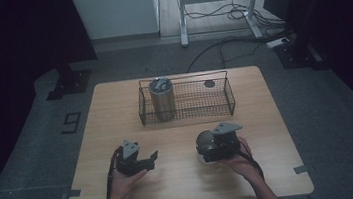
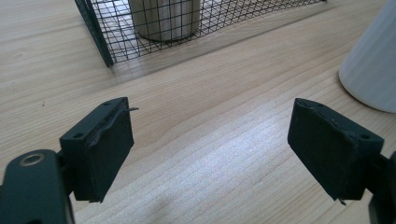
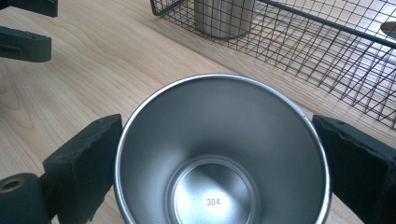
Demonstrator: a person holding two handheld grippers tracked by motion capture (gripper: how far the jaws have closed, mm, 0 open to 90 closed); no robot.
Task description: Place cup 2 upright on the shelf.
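Clamped steel cup [image 1: 204,142] in right gripper [image 3: 215,125] at near right of wooden table [image 1: 184,184].

Saw wire basket [image 1: 228,96] set across far middle of table, with lidded steel tumbler [image 1: 162,101] upright in its left end. Found cup upright on the wood, open top up, in front of basket and apart from it, "304" stamped inside the bottom. Pressed right gripper's pads against opposite sides of cup's rim. Held left gripper [image 2: 210,107] at near left, jaws wide apart, nothing between them but bare wood, clear of cup and basket.
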